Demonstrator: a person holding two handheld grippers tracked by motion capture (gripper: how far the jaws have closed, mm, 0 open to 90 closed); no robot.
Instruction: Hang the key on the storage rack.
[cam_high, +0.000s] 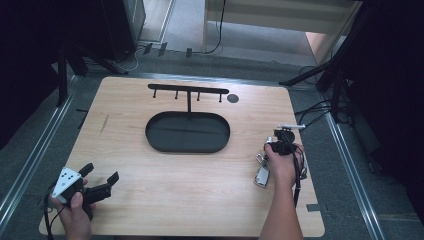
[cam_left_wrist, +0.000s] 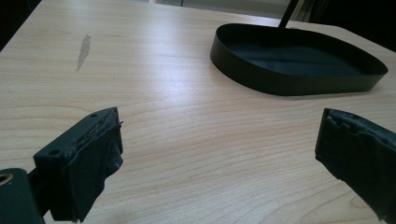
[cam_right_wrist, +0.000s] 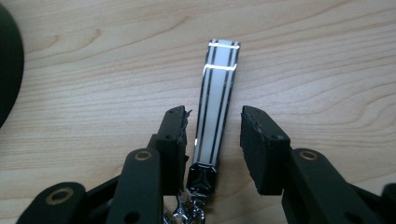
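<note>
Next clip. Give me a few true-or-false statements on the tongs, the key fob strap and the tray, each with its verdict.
1. The right tongs straddle the strap, pads clear of it. True.
2. The strap lies in the tray. False: it lies on the table, to the right of the tray.
3. The left tongs stand wide open with nothing between them. True.
4. Keys hang on the rack behind the tray. False: its pegs are bare.
5. The left tongs touch the tray. False: they are near the table's front left corner, well apart from it.
</note>
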